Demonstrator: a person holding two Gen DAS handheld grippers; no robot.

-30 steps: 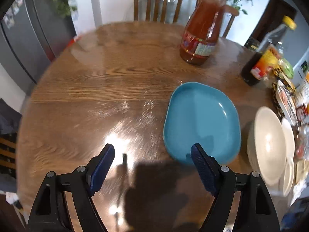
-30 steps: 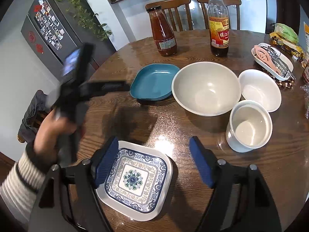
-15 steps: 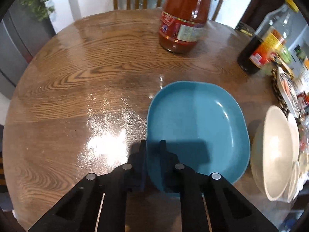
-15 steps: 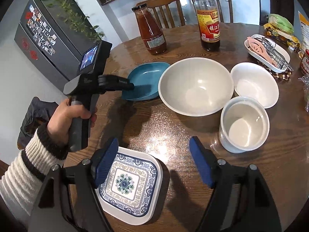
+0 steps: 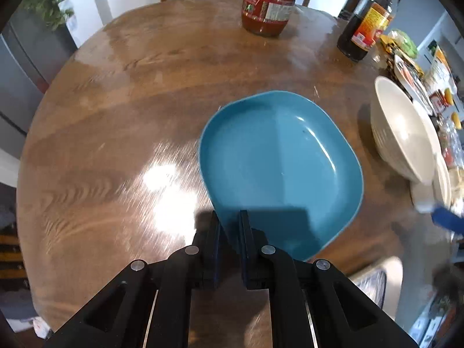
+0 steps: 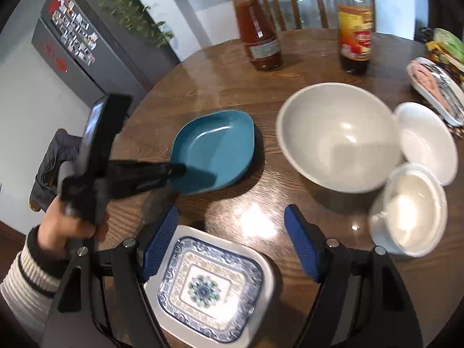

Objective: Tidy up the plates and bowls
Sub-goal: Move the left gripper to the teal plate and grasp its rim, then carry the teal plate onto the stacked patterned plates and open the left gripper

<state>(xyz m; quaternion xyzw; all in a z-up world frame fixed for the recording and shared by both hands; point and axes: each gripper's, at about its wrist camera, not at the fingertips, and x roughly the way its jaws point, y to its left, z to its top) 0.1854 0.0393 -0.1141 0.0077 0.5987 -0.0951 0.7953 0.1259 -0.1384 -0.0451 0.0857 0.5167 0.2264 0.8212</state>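
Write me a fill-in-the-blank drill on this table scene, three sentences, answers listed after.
1. The left gripper is shut on the rim of the ____ plate.
2. The right gripper hangs ____ above the patterned plate.
3. The largest bowl is ____ inside.

Missing words: blue; open; empty

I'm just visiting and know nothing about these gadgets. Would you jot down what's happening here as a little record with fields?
Setting: round wooden table
Left gripper: shut on the near rim of the teal rounded-square plate
Right gripper: open, above the white square plate with blue pattern
Other dishes: large cream bowl, small white bowl, white ceramic pot
Bottles: red sauce bottle, dark vinegar bottle, both upright at the far side
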